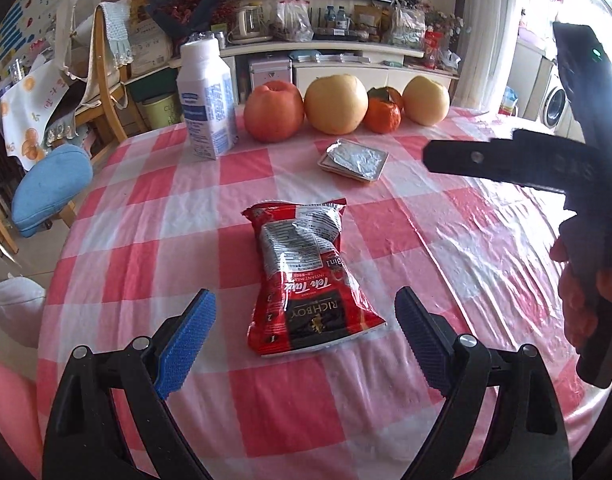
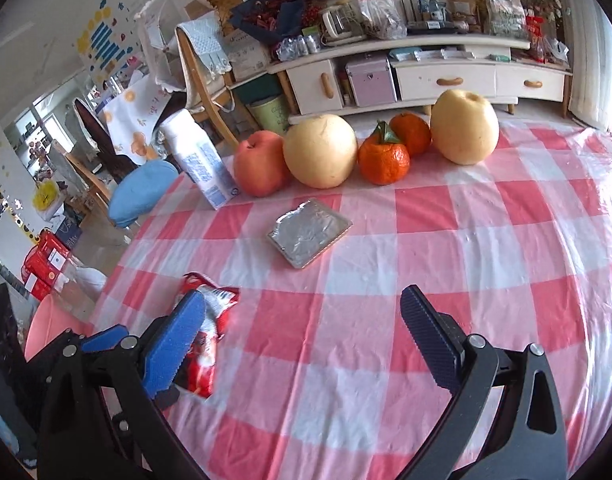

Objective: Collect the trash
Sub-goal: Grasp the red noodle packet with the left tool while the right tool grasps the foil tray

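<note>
Both grippers, left gripper (image 1: 306,320) and right gripper (image 2: 302,340), gape empty; your left straddles the snack packet (image 1: 306,280), so drop and pinch it.

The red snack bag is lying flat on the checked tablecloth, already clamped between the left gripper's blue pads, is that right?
Not quite. The red snack bag does lie flat on the checked tablecloth, but the left gripper is open, its blue pads standing apart on either side of the bag without touching it. The left wrist view shows this.
</note>
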Action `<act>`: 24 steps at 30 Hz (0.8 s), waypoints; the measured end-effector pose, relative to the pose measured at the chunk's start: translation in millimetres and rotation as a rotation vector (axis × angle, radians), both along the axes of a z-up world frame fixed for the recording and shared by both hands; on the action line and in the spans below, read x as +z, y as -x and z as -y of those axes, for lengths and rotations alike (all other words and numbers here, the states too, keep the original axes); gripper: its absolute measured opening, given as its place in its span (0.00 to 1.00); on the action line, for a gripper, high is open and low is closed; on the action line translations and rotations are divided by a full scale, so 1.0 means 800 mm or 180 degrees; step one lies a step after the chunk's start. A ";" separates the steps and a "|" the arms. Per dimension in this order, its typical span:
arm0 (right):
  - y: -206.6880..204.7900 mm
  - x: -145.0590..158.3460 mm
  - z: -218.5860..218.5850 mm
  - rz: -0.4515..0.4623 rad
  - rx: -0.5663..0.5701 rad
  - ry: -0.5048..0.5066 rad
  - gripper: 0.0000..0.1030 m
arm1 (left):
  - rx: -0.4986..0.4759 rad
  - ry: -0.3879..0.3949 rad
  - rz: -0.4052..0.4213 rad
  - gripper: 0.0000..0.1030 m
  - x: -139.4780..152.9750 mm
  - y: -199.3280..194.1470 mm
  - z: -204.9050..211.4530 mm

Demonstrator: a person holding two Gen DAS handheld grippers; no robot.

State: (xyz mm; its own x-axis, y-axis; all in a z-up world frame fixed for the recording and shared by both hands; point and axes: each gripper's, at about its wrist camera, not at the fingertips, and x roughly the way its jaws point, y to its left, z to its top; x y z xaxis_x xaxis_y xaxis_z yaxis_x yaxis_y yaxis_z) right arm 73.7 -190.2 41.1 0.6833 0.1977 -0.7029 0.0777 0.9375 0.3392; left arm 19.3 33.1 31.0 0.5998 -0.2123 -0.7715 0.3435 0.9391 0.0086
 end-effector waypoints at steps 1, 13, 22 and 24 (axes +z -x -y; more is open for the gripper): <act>-0.006 -0.004 0.001 -0.0031 0.0015 -0.0004 0.96 | 0.0004 -0.0024 -0.0015 0.87 -0.002 -0.002 0.003; -0.076 -0.024 -0.031 -0.0162 0.0444 0.0641 0.96 | 0.0147 0.0033 -0.0148 0.87 -0.015 -0.024 0.005; -0.110 -0.041 -0.031 -0.0260 0.0616 0.0877 0.96 | 0.0163 -0.0012 -0.0193 0.87 -0.025 -0.032 0.011; -0.113 -0.043 -0.033 -0.0257 0.0653 0.0890 0.96 | 0.0193 -0.0003 -0.0211 0.87 -0.026 -0.035 0.009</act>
State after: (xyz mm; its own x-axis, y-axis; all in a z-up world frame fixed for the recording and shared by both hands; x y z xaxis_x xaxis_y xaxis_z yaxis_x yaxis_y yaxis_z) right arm 164.4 -163.8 6.5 0.5894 0.1174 -0.7992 -0.1057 0.9921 0.0677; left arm 47.5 26.2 9.9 0.5591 -0.1765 -0.8101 0.2858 0.9582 -0.0115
